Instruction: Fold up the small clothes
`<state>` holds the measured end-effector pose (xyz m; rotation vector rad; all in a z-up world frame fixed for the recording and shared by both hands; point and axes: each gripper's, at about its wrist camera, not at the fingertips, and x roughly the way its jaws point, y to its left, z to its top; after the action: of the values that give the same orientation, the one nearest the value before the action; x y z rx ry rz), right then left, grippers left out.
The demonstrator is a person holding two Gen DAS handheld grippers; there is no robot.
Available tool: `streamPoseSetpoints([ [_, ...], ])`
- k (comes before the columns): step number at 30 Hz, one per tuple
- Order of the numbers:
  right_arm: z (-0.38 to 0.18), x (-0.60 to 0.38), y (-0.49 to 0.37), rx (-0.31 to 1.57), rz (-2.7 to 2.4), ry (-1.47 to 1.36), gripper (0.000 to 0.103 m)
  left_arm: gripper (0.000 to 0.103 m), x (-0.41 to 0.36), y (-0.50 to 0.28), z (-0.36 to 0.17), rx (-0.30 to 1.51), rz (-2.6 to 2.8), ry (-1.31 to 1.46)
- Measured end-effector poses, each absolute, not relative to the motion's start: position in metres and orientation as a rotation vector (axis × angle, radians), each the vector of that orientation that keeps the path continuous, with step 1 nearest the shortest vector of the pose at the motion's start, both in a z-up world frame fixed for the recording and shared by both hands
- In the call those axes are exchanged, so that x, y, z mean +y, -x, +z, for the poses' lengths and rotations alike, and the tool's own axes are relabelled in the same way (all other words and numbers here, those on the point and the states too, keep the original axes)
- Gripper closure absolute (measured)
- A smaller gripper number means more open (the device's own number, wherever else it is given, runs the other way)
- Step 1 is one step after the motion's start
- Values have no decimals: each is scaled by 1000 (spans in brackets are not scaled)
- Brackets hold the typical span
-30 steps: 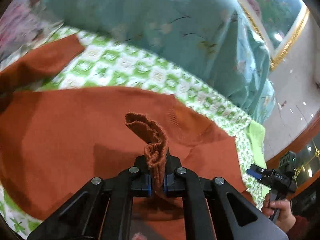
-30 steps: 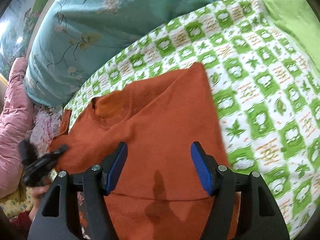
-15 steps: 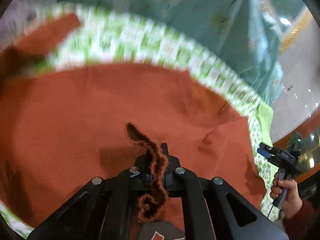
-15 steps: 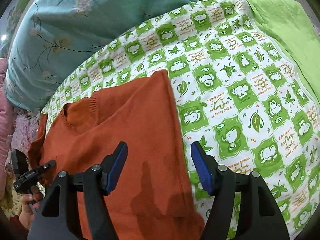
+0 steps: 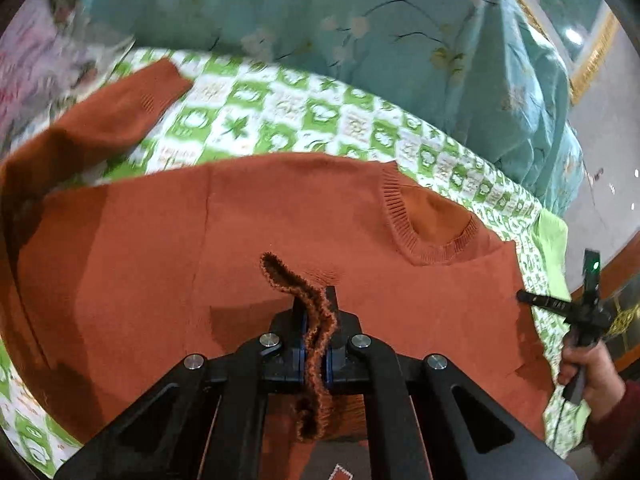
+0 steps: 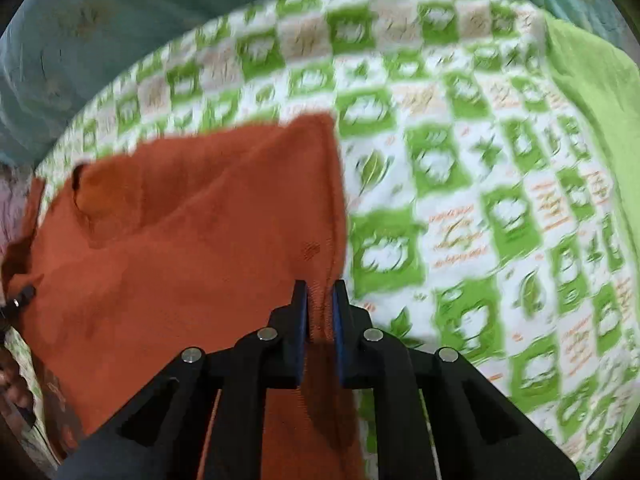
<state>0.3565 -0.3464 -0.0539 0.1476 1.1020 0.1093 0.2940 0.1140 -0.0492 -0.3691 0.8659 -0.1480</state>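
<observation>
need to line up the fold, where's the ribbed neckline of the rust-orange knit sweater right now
In the left wrist view the ribbed neckline lies right of centre on the rust-orange knit sweater, flat on the green-and-white checked bedsheet, beyond the left gripper and near the teal floral quilt.

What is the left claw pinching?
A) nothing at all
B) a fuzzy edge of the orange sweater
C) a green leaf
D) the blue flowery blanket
B: in the left wrist view, the left claw is shut on a fuzzy edge strip of the orange sweater, which lies spread on the green checkered sheet.
</observation>
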Motion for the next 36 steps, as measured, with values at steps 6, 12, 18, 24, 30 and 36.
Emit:
streamPoseSetpoints([
  [6,-66,-346,-358,1120,78,-131,90,89,119,-296,-84,987,-39,323],
  [12,-35,-351,-337,1068,123,-280,46,78,133,-274,-59,963,-25,312],
  [18,-14,-313,-299,1050,269,-308,45,54,146,-262,-19,883,20,275],
  [24,-20,-279,-285,1088,362,-320,45,46,162,-298,0,890,145,139],
  [30,-18,-255,-272,1116,457,-324,45,37,176,-363,-16,927,273,9],
  [36,-18,-255,-268,1129,481,-345,45,35,195,-410,-47,1030,421,-117],
])
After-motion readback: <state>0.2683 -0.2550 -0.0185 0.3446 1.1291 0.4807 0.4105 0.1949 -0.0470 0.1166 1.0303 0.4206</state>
